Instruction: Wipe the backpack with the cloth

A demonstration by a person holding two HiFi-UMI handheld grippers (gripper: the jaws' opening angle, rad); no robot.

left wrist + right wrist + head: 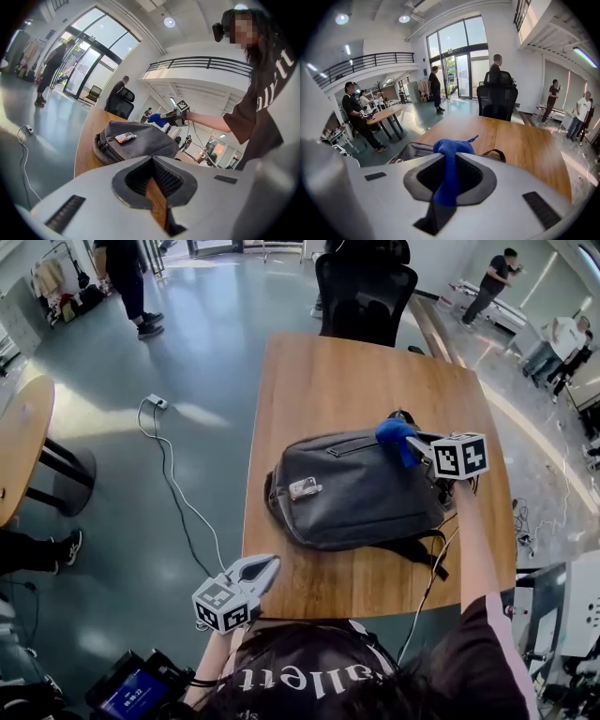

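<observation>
A grey backpack point(352, 488) lies flat in the middle of the wooden table point(356, 381), with a small light tag point(305, 487) on its top. My right gripper point(412, 448) hovers over the backpack's far right corner, shut on a blue cloth point(397, 437) that bunches out past its tips. The right gripper view shows the cloth point(451, 150) pinched between the jaws, with the backpack point(412, 151) just below. My left gripper point(258, 570) is shut and holds nothing; it sits at the table's near left edge, apart from the backpack point(140, 140).
A black office chair point(366, 292) stands at the table's far edge. The backpack's black straps point(422, 554) trail toward the near right. A cable and plug point(173, 474) lie on the floor to the left, beside a round table point(23, 442). Several people stand around the room.
</observation>
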